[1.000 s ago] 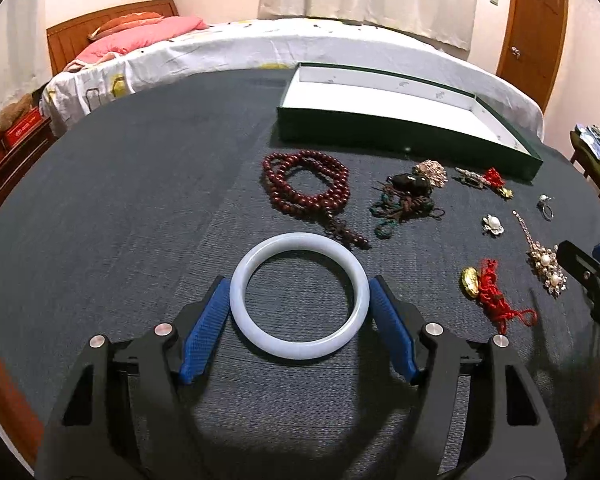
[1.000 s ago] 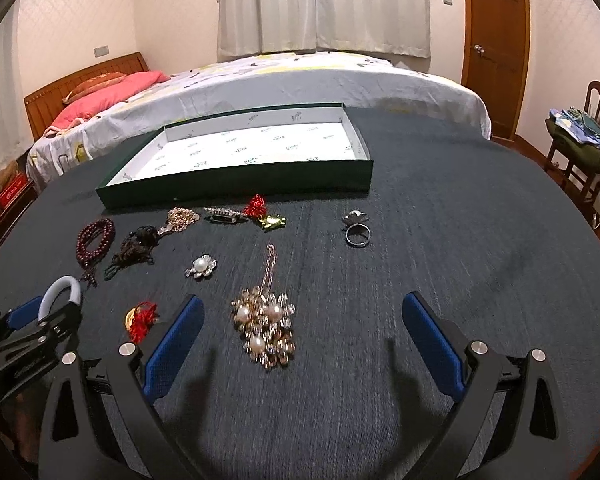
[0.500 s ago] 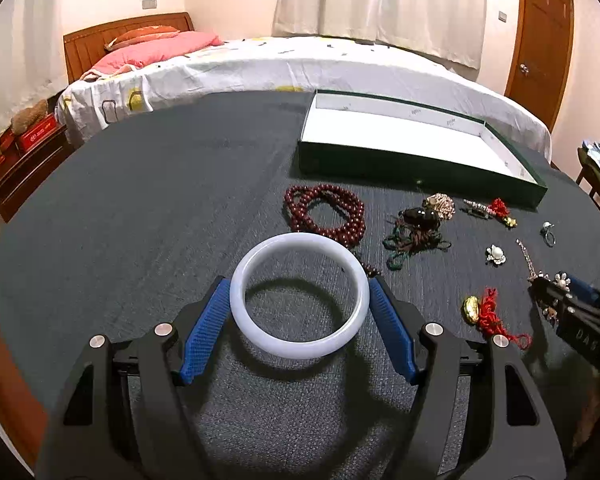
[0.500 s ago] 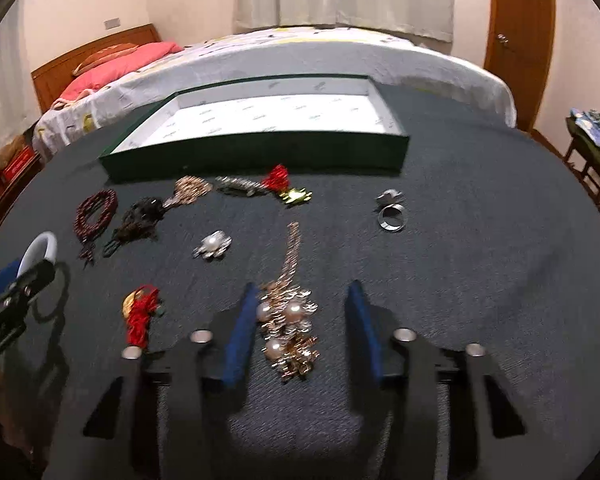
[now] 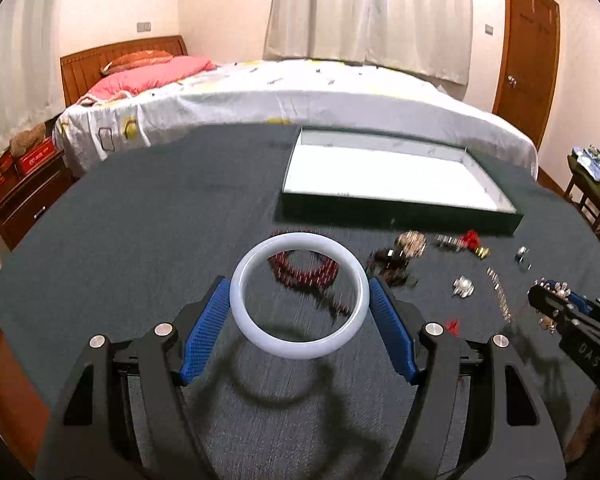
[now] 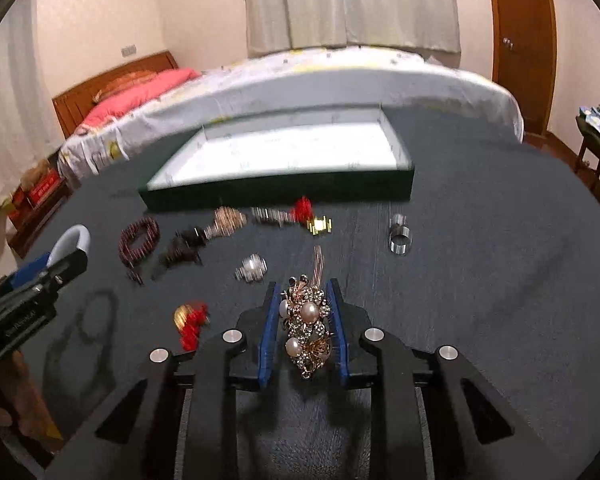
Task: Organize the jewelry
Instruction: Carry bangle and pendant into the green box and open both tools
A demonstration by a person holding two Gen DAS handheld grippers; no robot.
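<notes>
My left gripper point(image 5: 299, 286) is shut on a white jade-like bangle point(image 5: 300, 354), blue pads pressing its two sides, and holds it clear of the dark table with its shadow below. My right gripper point(image 6: 303, 286) has its jaws closing on a gold ornament with pearls point(image 6: 310, 312), which sits pressed between the pads with its thin chain point(image 6: 318, 256) trailing to the table. A green tray point(image 5: 396, 212) with a white floor stands behind the jewelry. In the right wrist view the left gripper point(image 6: 72, 256) shows with the bangle point(image 6: 74, 236); in the left wrist view the right gripper point(image 5: 548, 300) shows.
Loose on the table point(image 6: 500, 280) lie dark red beads point(image 6: 138, 236), a dark corded pendant point(image 6: 180, 248), a small pearl brooch point(image 6: 252, 268), a silver ring point(image 6: 400, 236), a red-tasselled gold charm point(image 6: 188, 320) and a red-and-gold pin point(image 6: 304, 212). A bed point(image 5: 300, 92) stands behind the table.
The right gripper went from wide open to closed around the pearl ornament and raised it. The left gripper rose with the bangle, which has left the table.
</notes>
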